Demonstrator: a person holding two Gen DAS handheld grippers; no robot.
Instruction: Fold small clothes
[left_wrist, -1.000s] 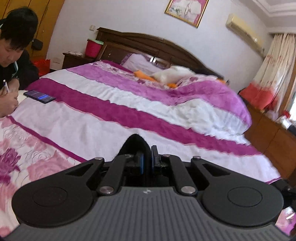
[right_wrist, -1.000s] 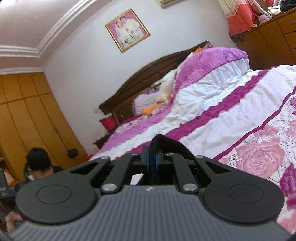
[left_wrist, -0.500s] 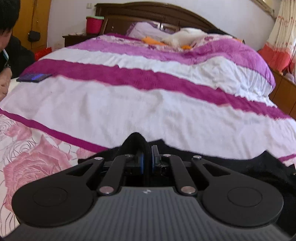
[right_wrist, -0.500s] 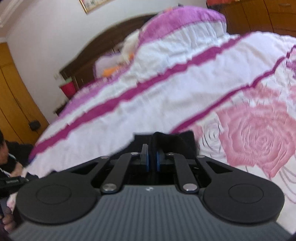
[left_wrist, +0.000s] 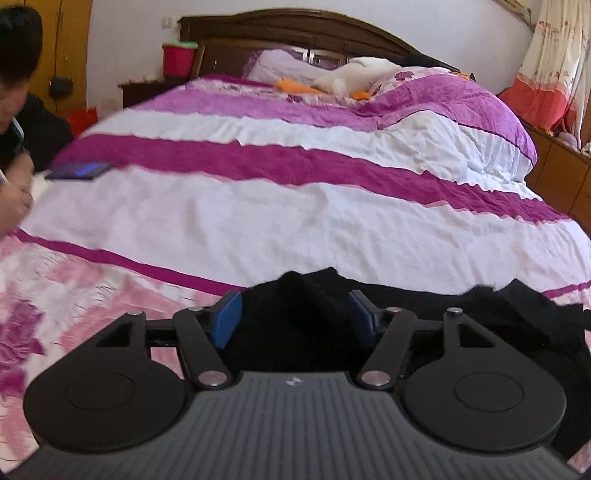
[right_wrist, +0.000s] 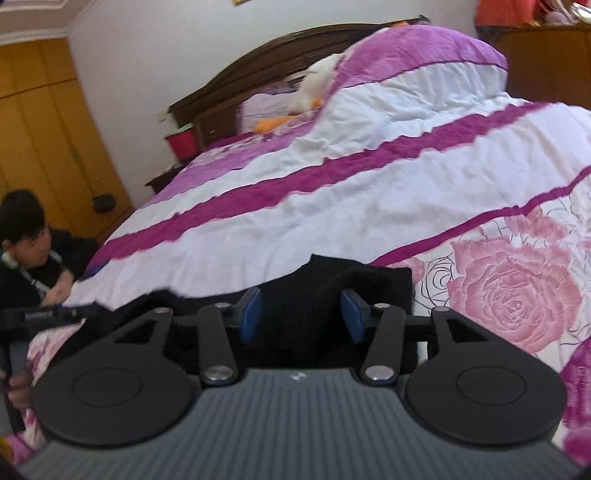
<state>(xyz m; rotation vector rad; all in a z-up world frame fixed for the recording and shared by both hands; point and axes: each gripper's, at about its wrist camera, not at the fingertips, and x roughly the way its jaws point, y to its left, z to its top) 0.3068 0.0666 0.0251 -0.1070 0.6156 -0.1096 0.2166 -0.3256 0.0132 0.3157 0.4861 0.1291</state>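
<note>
Tools (left_wrist: 295, 314) (right_wrist: 301, 312) just opening, black garment (left_wrist: 424, 295) between pads.

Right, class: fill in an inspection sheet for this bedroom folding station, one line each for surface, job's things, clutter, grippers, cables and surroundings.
Surface: striped floral quilt on a bed.
Job's things: black garment lying at the near edge.
Clutter: phone; white plush toy by the pillows.
Grippers: left gripper and right gripper have just been opening; jaws apart, black cloth between them.
Cables: nothing seen.
Surroundings: wooden headboard, red bucket, seated person, curtain.
</note>
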